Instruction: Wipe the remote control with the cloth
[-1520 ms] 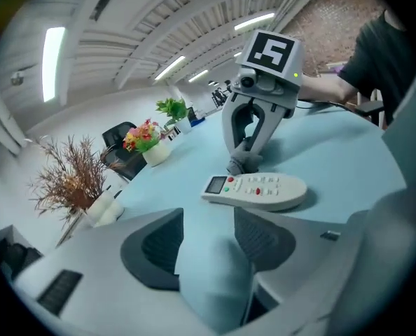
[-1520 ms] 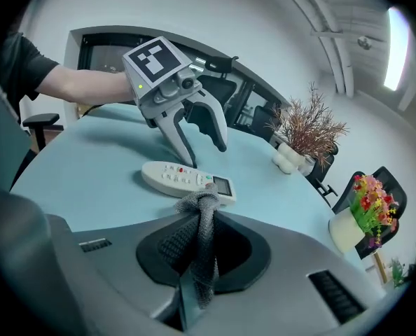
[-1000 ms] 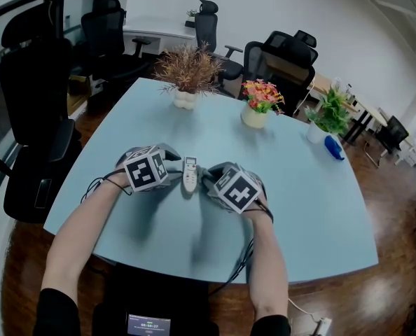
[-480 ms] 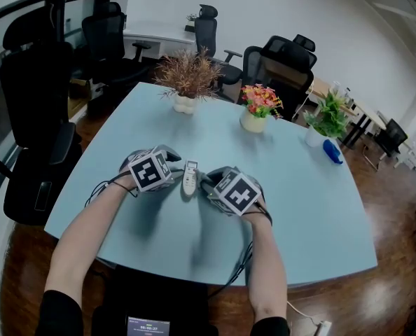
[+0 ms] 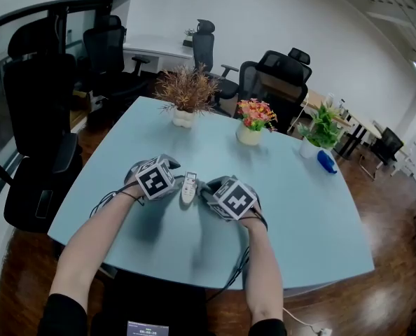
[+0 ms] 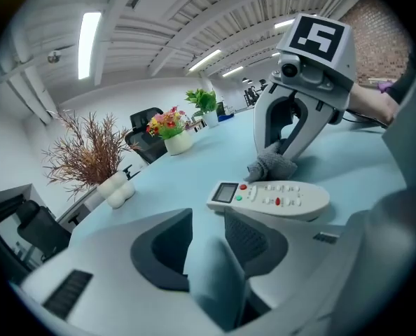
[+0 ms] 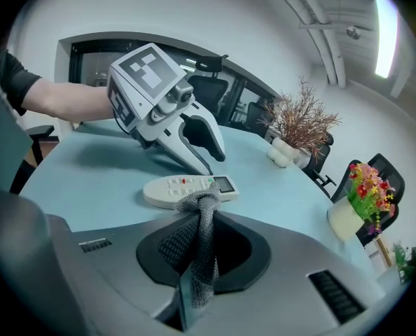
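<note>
A white remote control (image 5: 188,186) lies on the light blue table (image 5: 306,215) between my two grippers. In the right gripper view my right gripper (image 7: 204,233) is shut on a grey mesh cloth (image 7: 199,243), whose bunched end rests on the near edge of the remote (image 7: 187,187). My left gripper (image 5: 175,181) stands at the remote's other side. Its jaws have just been closing a little. In the left gripper view they stay apart with only table between them, and the remote (image 6: 271,198) lies just past the right jaw. The cloth (image 6: 272,165) touches the remote's far edge there.
A vase of dried grass (image 5: 187,89), a pot of flowers (image 5: 251,121), a green plant (image 5: 320,128) and a blue object (image 5: 325,162) stand along the table's far side. Black office chairs (image 5: 40,117) surround the table. The near edge runs just under my forearms.
My left gripper has rolled slightly beside the remote. The right gripper, the cloth and the remote have kept their places. The head view has shifted a little.
</note>
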A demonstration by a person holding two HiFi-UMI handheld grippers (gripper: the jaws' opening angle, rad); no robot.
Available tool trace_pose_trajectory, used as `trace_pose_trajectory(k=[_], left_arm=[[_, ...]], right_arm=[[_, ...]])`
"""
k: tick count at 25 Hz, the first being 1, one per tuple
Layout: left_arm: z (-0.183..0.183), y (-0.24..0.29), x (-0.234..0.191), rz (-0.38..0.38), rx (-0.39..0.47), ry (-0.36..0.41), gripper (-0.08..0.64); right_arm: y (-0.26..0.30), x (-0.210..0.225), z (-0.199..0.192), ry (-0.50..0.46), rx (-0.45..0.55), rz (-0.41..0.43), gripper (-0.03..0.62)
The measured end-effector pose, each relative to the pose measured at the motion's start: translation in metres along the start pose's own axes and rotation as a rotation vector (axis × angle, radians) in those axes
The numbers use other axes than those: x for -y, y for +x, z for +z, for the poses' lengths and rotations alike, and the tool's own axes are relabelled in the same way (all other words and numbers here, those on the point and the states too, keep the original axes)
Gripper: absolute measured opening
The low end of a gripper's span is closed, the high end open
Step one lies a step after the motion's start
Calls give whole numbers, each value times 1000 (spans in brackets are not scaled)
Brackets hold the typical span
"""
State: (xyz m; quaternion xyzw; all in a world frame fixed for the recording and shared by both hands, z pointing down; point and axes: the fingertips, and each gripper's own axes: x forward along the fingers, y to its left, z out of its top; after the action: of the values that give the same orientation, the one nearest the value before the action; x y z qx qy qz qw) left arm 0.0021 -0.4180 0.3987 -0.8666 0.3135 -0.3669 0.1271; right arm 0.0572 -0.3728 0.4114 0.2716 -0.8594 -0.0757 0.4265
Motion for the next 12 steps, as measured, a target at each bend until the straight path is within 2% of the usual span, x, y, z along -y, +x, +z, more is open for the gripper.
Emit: trace_pose_trajectory(k=[4, 6, 7, 9, 12], left_arm=[[-5, -26, 4, 50, -1, 1, 157], [-7, -57, 13, 74, 27, 0, 156], [-5, -78, 21, 76, 67, -20, 156], [3, -129, 48, 47, 212, -96, 153], [25, -219, 92, -2, 511, -161, 147]], right_arm=[[-21, 23, -3, 35, 19, -100, 28], [-44, 38, 11, 58, 99, -183, 28], [-61, 45, 23, 77, 167, -229, 28], [-108, 45, 52, 131, 368, -285, 28], [-200, 4, 94, 190, 728, -255, 28]])
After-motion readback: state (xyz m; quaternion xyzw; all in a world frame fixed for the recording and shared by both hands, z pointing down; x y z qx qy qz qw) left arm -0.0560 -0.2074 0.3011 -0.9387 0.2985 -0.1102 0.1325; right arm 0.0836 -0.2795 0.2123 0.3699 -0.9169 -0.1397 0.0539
